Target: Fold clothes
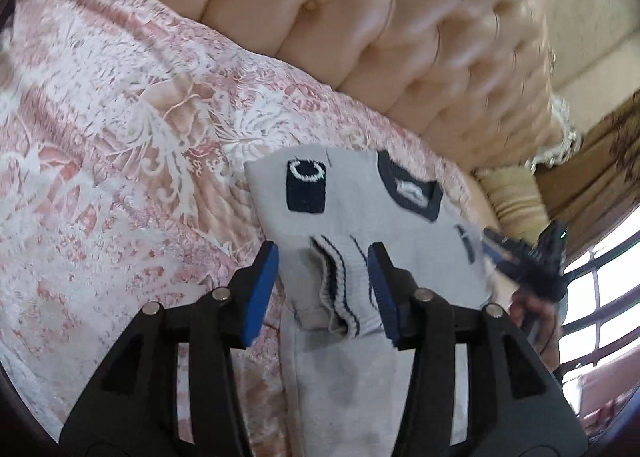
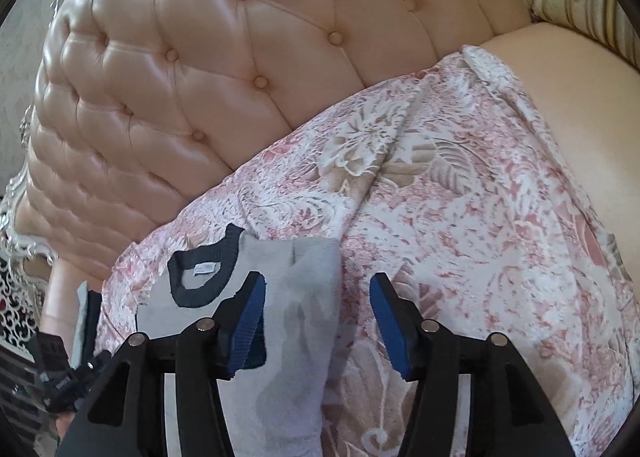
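Observation:
A grey sweater [image 1: 352, 213] with a dark collar [image 1: 412, 189] and a dark patch [image 1: 306, 187] lies partly folded on a pink floral bedspread [image 1: 120, 137]. Its striped cuff [image 1: 340, 285] lies between the fingers of my open left gripper [image 1: 324, 289]. In the right wrist view the sweater [image 2: 296, 297] with its dark collar [image 2: 200, 277] lies under my open, empty right gripper [image 2: 316, 309], whose left finger is over the cloth. The right gripper also shows, blurred, at the right in the left wrist view [image 1: 528, 261].
A tufted peach headboard [image 2: 200, 77] stands behind the bedspread [image 2: 480, 257]. A striped cushion [image 1: 516, 201] lies at the right near a window [image 1: 600, 297]. Bare mattress [image 2: 580, 97] shows at the far right.

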Tool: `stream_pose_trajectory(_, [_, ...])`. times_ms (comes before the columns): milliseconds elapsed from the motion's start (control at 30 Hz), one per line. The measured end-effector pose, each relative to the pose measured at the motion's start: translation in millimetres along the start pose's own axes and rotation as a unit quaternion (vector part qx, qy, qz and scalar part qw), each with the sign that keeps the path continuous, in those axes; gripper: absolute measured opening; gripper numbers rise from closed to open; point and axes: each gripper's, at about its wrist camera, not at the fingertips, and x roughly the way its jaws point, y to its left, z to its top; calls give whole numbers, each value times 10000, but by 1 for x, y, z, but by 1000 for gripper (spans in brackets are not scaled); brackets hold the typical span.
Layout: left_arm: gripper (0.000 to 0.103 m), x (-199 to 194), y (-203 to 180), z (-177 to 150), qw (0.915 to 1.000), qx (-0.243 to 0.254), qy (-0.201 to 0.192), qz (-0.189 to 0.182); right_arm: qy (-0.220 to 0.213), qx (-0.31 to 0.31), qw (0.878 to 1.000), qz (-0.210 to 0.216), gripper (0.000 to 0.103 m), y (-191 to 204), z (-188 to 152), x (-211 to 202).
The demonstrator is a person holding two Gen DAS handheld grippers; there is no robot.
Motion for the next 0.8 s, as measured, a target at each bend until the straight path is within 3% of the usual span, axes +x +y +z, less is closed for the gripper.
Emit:
stream_pose_trajectory(67, [50,0,3,2,9999,-104,-2,-118,-32,-270,9995,-170,53,8,-1,4])
stream_pose_trajectory(100, [50,0,2,2,9999,-77,-5,-146,-51,-408,9988,-259,45,12,-1,6])
stream_pose_trajectory(133, [50,0,0,3,9999,-15,5,-156,-38,-478,9983,-319,16,14,-1,7])
stream_pose_trajectory(167, [50,1,-2,3,9999,42,29,-144,-18,-473,9982,-361,9,15,0,8])
stream_pose_trajectory(267, [50,11,-8,5,9996,192,191,-49,-13,-244,9995,-179,8,7,2,6])
stream_pose_trajectory(300, [46,14,-12,5,9991,317,271,-13,-19,-148,9998,-137,8,4,3,4])
stream_pose_trajectory(333, [32,17,-18,5,9980,525,355,37,-13,-57,10000,-74,8,1,3,4])
stream_pose_trajectory(367, [5,19,-29,3,9958,804,415,107,-1,31,10000,-21,8,-2,4,3])
stream_pose_trajectory(533, [5,12,-66,8,9880,1503,228,282,-54,357,9993,139,8,-11,6,-2])
stream_pose_trajectory(667, [5,0,-91,27,9814,1889,-267,211,-351,488,9981,147,8,-16,10,-14])
stream_pose_trajectory(700, [5,5,-90,31,9820,1860,-239,236,-335,524,9980,100,8,-18,11,-14])
stream_pose_trajectory(767, [5,30,-74,38,9872,1527,226,391,-262,588,9979,7,8,-24,12,-10])
stream_pose_trajectory(800, [7,43,-66,38,9870,1417,414,637,-207,607,9979,-47,9,-26,11,-7])
